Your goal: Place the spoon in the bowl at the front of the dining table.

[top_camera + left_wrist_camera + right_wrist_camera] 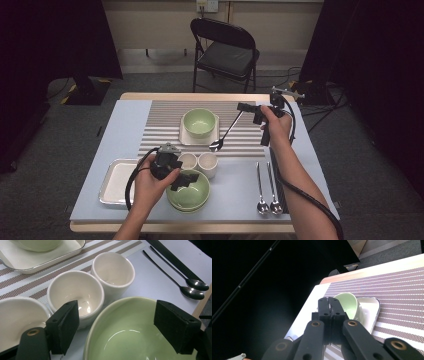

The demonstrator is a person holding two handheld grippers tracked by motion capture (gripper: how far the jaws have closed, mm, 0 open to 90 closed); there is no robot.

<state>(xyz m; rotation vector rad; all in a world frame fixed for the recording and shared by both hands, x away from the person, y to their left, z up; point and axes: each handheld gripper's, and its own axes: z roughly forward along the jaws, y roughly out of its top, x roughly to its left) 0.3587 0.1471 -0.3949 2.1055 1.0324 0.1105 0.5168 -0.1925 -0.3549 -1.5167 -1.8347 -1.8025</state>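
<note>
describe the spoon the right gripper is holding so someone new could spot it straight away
Start at the striped placemat in the middle of the table. At its right part, beside the square dish that carries a green bowl, a long dark-handled spoon slants down. Unlike the two spoons lying flat near the front edge, it is lifted by its handle in the right gripper.

**Glazed ceramic, polished steel**

The near green bowl and two cream cups look like glossy glazed ceramic. The spoons are polished, mirror-bright metal. The striped placemat appears woven and matt; the gripper pads look like matt black foam.
</note>
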